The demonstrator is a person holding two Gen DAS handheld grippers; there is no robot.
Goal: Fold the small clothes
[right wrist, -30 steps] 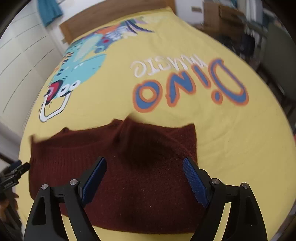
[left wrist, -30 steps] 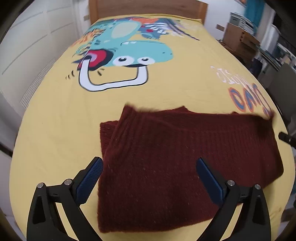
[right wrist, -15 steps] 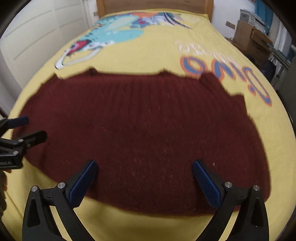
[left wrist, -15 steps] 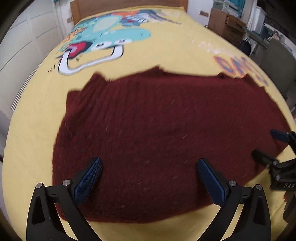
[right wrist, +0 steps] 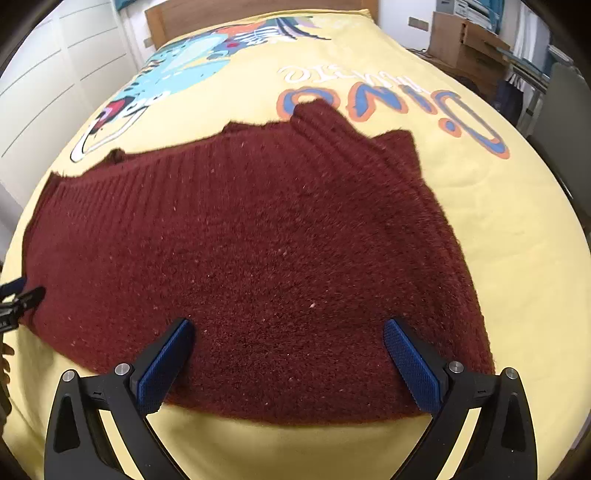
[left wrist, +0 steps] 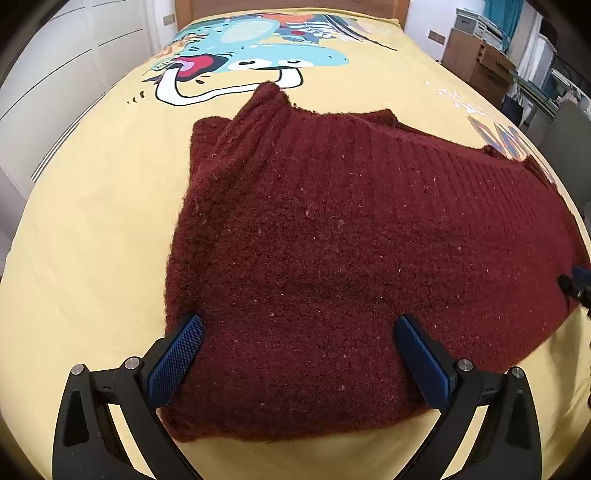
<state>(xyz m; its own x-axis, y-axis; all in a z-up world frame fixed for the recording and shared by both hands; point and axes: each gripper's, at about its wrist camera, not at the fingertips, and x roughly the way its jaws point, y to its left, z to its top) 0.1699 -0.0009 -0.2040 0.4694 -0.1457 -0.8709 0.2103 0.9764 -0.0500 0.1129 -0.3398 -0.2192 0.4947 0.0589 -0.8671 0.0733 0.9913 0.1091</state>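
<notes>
A dark red knitted sweater (left wrist: 351, 258) lies spread flat on the yellow bed cover (left wrist: 92, 221), its sleeves folded in over the body. It also shows in the right wrist view (right wrist: 258, 251). My left gripper (left wrist: 295, 354) is open and empty, its blue pads over the sweater's near left part. My right gripper (right wrist: 288, 354) is open and empty over the sweater's near right part. The right gripper's tip shows at the right edge of the left wrist view (left wrist: 576, 284); the left gripper's tip shows at the left edge of the right wrist view (right wrist: 18, 295).
The bed cover carries a dinosaur print (left wrist: 258, 62) and orange-blue lettering (right wrist: 388, 103). A wooden headboard (left wrist: 291, 5) is at the far end. White wardrobe doors (left wrist: 55, 74) stand to the left. Cardboard boxes and shelves (right wrist: 469, 40) stand to the right.
Both grippers drew back and rose slightly from the sweater, staying open. The sweater now looks smaller in both views, and a ribbed corner sticks up at its far edge.
</notes>
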